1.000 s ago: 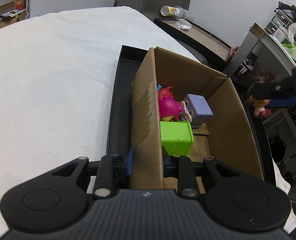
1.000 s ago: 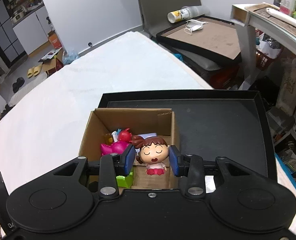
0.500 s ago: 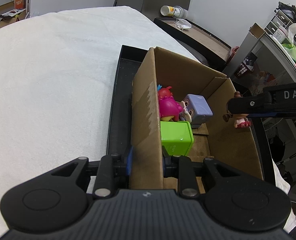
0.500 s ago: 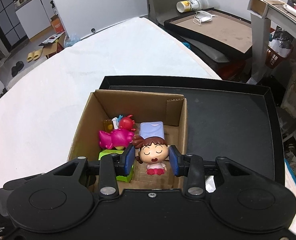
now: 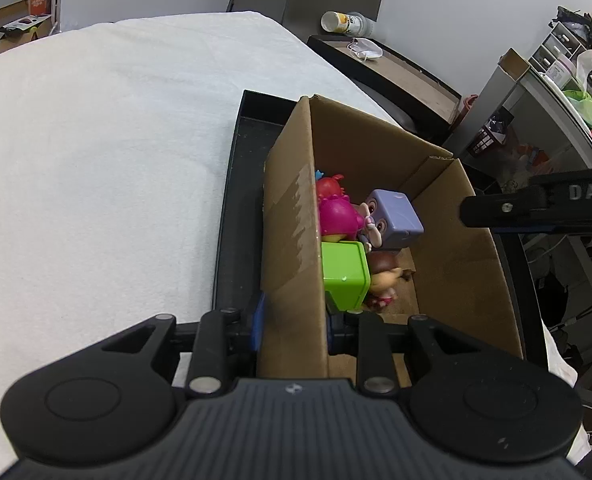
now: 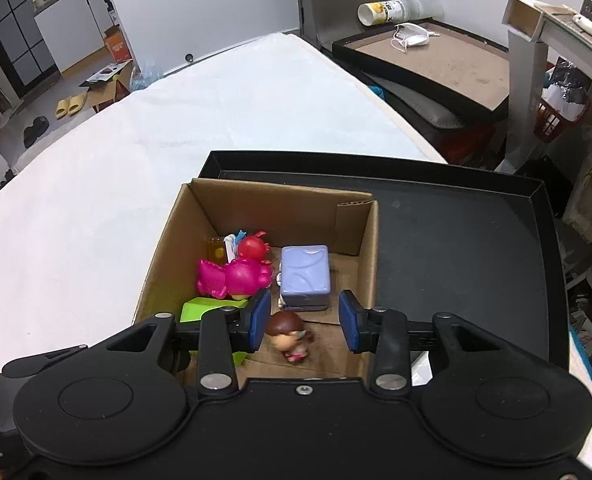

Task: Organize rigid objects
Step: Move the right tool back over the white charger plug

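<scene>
An open cardboard box [image 6: 357,236] stands in a black tray [image 6: 455,248]. Inside lie a pink toy [image 6: 232,278], a red toy [image 6: 252,246], a lilac cube [image 6: 304,276], a green block [image 5: 341,268] and a brown-haired girl figurine [image 6: 290,336], tipped over on the box floor; it also shows in the left wrist view [image 5: 383,280]. My right gripper [image 6: 303,322] is open and empty above the figurine. My left gripper [image 5: 294,318] is shut on the box's left wall [image 5: 292,220]. The right gripper shows at the right edge of the left wrist view [image 5: 535,208].
The tray sits on a white cloth-covered table [image 6: 156,152]. Beyond it stand a second black tray [image 6: 435,64] holding a face mask and a can, and cluttered shelves [image 5: 567,80] on the right.
My right gripper moved over the box, opened and let go of the girl figurine, which now lies on the box floor. My left gripper has not moved.
</scene>
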`<action>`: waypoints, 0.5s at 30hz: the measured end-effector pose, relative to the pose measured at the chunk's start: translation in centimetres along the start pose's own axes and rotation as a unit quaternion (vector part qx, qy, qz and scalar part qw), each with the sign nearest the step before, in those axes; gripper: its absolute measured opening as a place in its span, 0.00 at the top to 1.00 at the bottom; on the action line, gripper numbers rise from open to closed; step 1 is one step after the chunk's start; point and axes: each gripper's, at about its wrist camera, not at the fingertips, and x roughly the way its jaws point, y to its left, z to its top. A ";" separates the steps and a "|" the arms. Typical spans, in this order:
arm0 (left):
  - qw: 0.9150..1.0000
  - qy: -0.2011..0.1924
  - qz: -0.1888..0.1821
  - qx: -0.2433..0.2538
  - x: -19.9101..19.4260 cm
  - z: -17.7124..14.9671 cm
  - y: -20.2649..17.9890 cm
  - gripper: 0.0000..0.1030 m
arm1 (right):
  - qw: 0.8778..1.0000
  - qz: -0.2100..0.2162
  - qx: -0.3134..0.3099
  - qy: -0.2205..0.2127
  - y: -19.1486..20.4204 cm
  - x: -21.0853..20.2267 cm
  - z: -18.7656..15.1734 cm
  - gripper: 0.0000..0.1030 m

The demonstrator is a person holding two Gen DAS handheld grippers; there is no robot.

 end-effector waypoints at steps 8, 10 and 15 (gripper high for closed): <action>1.000 0.000 0.000 0.000 0.0 0.0 0.0 0.74 | 1.000 -0.003 0.007 -0.007 -1.5 -1.8 -0.1 0.63; 1.000 0.000 0.000 0.001 0.0 0.0 0.0 0.74 | 1.000 -0.006 0.012 -0.009 -2.1 -2.2 -0.3 0.63; 1.000 0.000 0.001 0.001 0.0 0.0 0.0 0.74 | 0.999 -0.019 0.033 -0.010 -4.2 -2.9 -0.9 0.63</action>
